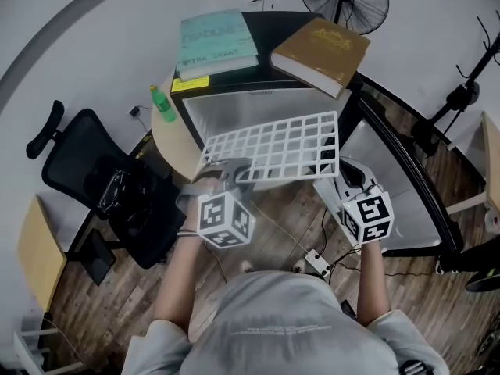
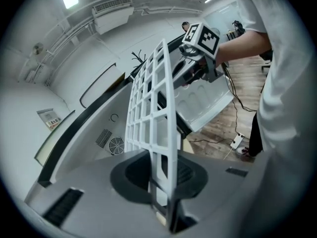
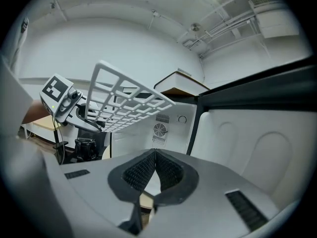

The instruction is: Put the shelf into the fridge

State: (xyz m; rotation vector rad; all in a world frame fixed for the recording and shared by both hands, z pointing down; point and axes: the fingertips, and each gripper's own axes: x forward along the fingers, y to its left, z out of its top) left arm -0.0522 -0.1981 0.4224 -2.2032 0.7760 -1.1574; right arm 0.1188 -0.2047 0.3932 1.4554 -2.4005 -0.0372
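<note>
**Shelf pinched on one side only, risk of slipping or snagging at the fridge mouth**

The left gripper (image 2: 166, 197) is clamping narrowly on the near edge of the white grid shelf (image 1: 273, 147). The rest of the shelf is hanging out unsupported in front of the open fridge (image 1: 226, 104), not yet inside. The right gripper (image 3: 154, 155) is pressing its jaws fully together with nothing between them. It is sitting by the shelf's near right corner, and whether it is touching the shelf is unclear.

Likely trouble:
- The shelf is pivoting on a single thin bar, so it could be twisting or sliding out of the pads.
- It is tilting, so a far corner may be catching the fridge frame or the open door (image 1: 406, 201) on the way in.
- A hard bump could be jolting the books (image 1: 320, 53) on top.
- The side rails are not visible, so the shelf may be going in at the wrong height.
</note>
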